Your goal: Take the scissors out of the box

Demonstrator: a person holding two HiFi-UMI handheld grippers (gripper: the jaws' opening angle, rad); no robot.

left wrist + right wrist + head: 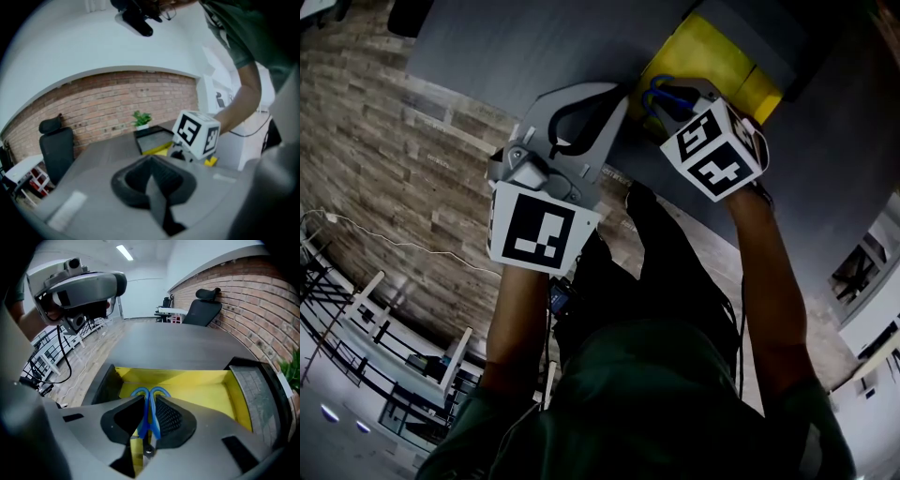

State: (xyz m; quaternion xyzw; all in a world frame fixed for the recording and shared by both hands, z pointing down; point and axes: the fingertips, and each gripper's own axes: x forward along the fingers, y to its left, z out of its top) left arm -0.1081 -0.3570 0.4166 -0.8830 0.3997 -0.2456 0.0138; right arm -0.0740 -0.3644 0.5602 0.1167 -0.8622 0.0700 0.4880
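The right hand-held gripper (151, 398) is clamping the blue-handled scissors (152, 425) at lower centre, seemingly not yet clear of the open yellow box (201, 390), while the left hand-held gripper (152, 165) is idling, jaws together.

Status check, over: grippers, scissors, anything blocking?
Right gripper shut on scissors, blue handles between its jaws. Left gripper shut, empty, off to the box's side. Scissors over the yellow box interior. Nothing seen blocking the lift.

The scissors (146, 422) have glossy blue plastic handles. The box (201, 385) is lined matt yellow; the table (178, 348) is smooth, matt grey.
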